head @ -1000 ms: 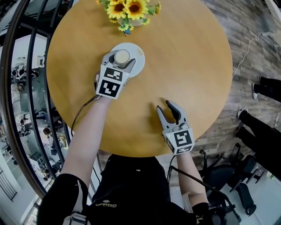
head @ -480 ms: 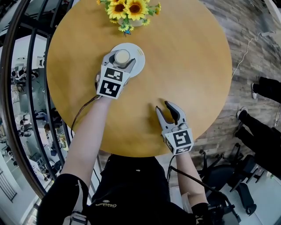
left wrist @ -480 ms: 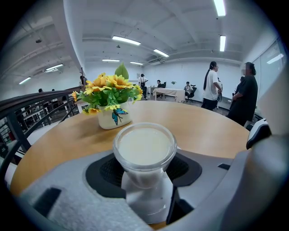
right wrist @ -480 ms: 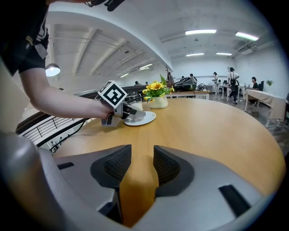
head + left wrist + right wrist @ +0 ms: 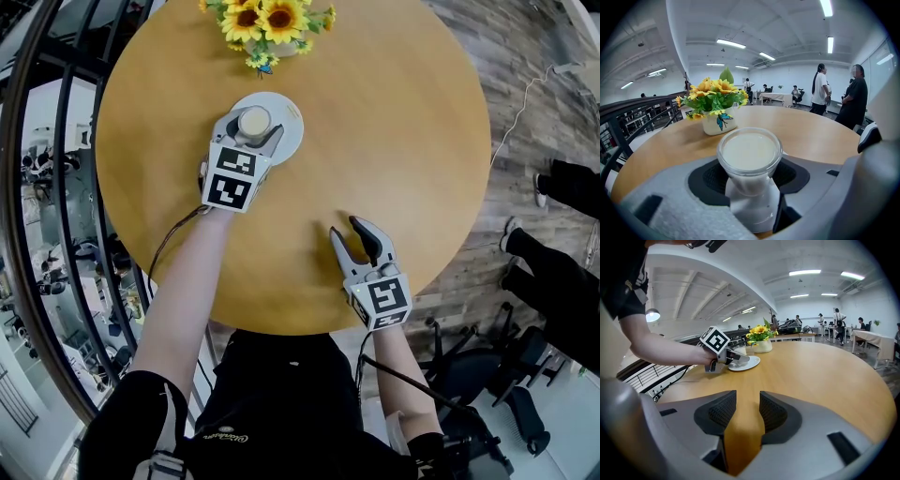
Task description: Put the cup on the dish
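A clear cup (image 5: 253, 119) full of milky white liquid stands upright on the white dish (image 5: 290, 124) at the far left of the round wooden table (image 5: 394, 141). My left gripper (image 5: 252, 133) reaches in from the near side and is shut on the cup. In the left gripper view its dark pads (image 5: 710, 177) hug both sides of the cup (image 5: 749, 154), and the dish (image 5: 752, 208) shows beneath. My right gripper (image 5: 345, 228) rests low over the table's near edge, open, with only bare wood between its pads (image 5: 723, 411).
A white pot of sunflowers (image 5: 267, 23) stands at the table's far edge, just behind the dish; it also appears in the left gripper view (image 5: 717, 123). A dark railing (image 5: 56, 187) curves past the table's left side. People stand in the room beyond.
The right gripper has edged slightly left along the near edge. The left gripper and the cup stay where they were on the dish.
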Motion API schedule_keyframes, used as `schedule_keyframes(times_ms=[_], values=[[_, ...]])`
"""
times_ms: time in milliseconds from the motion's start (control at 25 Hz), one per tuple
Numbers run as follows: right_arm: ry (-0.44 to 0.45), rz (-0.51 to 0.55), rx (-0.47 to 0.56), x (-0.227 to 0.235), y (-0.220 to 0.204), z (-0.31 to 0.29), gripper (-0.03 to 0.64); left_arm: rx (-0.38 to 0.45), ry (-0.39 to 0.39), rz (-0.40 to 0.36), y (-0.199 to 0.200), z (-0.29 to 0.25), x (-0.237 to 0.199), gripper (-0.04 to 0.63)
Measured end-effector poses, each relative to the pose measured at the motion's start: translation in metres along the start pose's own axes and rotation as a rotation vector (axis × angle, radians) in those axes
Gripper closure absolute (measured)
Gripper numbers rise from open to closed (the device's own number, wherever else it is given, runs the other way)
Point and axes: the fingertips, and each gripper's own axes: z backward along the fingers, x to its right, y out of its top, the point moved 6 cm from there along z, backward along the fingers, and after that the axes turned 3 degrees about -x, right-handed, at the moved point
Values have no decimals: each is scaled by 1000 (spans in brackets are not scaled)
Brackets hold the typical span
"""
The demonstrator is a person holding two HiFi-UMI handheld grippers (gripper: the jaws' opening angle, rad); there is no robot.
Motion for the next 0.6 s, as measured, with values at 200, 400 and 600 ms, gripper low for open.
schedule_keyframes(times_ms=[200,400,600], values=[[-3,-2,-1,1,-1,1,463,25,-6,9,-1,-1,1,309],[-3,-2,-4,2,-2,1,463,31,-10,16,-1,-1,1,288],[-3,2,0,1,-1,2,463,19,-8,29,-2,0,1,288]])
